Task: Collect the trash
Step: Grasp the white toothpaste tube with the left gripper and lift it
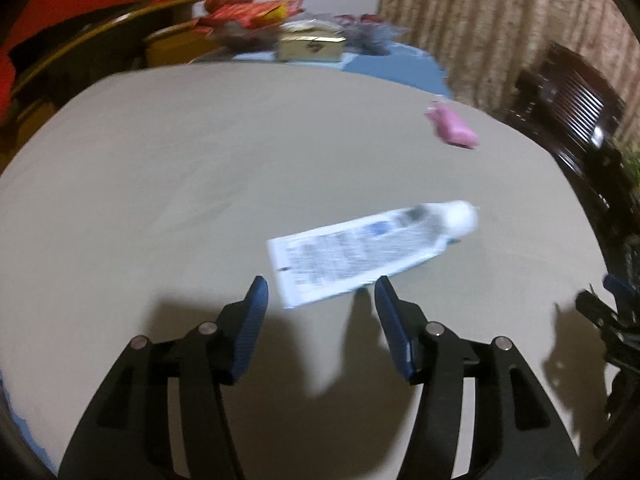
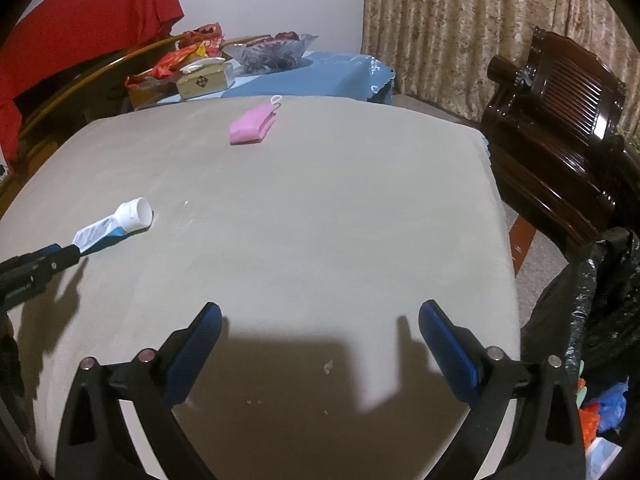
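A white tube with blue print (image 1: 372, 248) lies flat on the beige table (image 1: 180, 168), cap to the right. My left gripper (image 1: 320, 280) is open, and the tube's flat crimped end sits between its fingertips, with no pad pressing on it. In the right wrist view the same tube (image 2: 116, 224) lies at the left, with the left gripper (image 2: 68, 254) at its flat end. A pink face mask (image 2: 252, 124) lies farther back on the table. My right gripper (image 2: 320, 312) hangs wide open over the near table with nothing between its fingers, only small crumbs (image 2: 328, 366) below.
A black trash bag (image 2: 592, 300) holding colourful scraps stands off the table's right edge. Behind it is a dark wooden chair (image 2: 560, 120). At the back, a blue-covered table (image 2: 320, 76) carries a small box (image 2: 204, 80), snack packets and a glass bowl.
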